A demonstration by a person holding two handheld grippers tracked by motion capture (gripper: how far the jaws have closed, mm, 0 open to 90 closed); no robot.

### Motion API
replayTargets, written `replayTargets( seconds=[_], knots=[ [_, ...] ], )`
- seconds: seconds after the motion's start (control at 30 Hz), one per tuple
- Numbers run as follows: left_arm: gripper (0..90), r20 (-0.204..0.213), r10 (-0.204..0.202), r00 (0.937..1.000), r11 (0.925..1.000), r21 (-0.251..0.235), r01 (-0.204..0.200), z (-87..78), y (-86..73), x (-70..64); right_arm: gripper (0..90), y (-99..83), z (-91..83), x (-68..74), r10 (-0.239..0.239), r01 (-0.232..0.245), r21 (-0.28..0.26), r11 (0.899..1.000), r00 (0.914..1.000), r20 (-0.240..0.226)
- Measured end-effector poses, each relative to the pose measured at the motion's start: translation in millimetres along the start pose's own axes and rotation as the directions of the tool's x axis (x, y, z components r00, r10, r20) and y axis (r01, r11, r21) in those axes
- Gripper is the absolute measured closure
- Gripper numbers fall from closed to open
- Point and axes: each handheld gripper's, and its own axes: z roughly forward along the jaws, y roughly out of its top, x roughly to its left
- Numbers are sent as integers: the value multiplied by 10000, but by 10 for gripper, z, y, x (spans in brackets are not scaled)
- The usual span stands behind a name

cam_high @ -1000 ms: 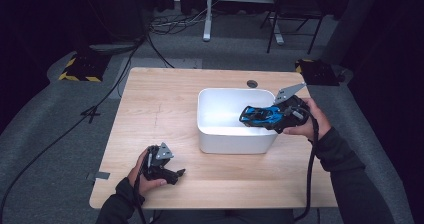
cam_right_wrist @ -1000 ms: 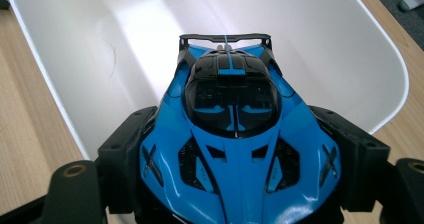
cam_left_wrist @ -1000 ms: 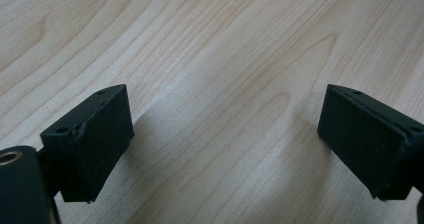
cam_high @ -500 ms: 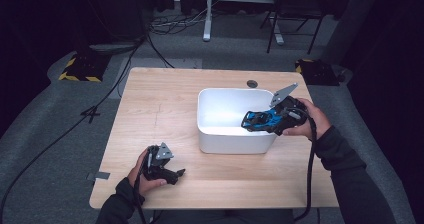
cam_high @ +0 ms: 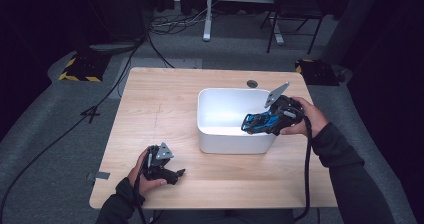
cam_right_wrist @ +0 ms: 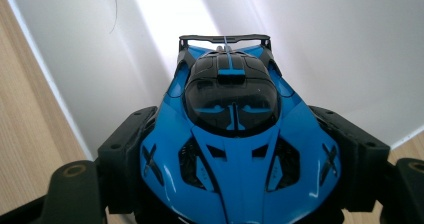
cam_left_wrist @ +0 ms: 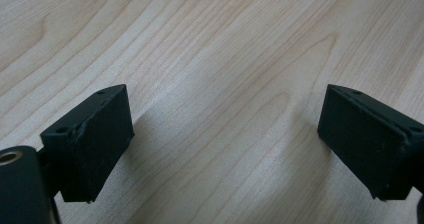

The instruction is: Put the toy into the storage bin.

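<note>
**Blue toy car held over the white tub**

The blue toy car [cam_right_wrist: 235, 134] sits clamped between the two black jaws of the right hand-held gripper [cam_right_wrist: 235, 179], which press against its flanks on either side; the jaws stand as far apart as the car's body is wide. In the right gripper view the car points away from the camera, its dark cabin on top and its rear wing farthest off, with the white inner wall of the tub [cam_right_wrist: 325, 49] behind it. From the high view the car [cam_high: 259, 121] hangs at the right-hand side of the white tub [cam_high: 220, 134], over the rim and partly above the tub's inside, held level with its length running across the tub. Whether it touches the tub's wall I cannot tell. The person's right hand [cam_high: 300, 119] wraps the gripper's body just outside the tub's right wall, and a black cable trails down from it along the sleeve.

The left hand-held gripper [cam_high: 175, 173] rests low on the wooden counter [cam_high: 160, 99] near the front-left corner, well apart from the tub. In the left gripper view its jaws are spread wide with nothing between them but bare wood grain.
</note>
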Motion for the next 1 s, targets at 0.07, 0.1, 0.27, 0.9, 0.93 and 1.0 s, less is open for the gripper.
replayTargets(
  seconds=[0.07,0.1,0.27,0.9,0.93,1.0],
  knots=[
    [78,-2,1,10000,10000,0,-1,0,0,0,245,50,39,-4,-142,141,208,9997,9999,83],
    [78,0,1,10000,10000,1,-1,0,0,0,245,76,59,0,-260,254,364,9990,9995,156],
    [78,1,4,10000,10000,3,-4,0,0,0,245,145,118,17,-595,548,1250,9906,9976,348],
    [79,-1,2,10000,10000,0,-2,0,0,0,226,83,216,-70,-251,259,1419,9895,9997,-76],
    [78,-4,1,10000,10000,1,-1,0,0,0,222,63,161,-84,-129,129,625,9980,9999,3],
    [78,4,5,10000,10000,4,-5,0,0,0,275,41,110,-91,-37,37,-30,10000,10000,-80]
  ],
)
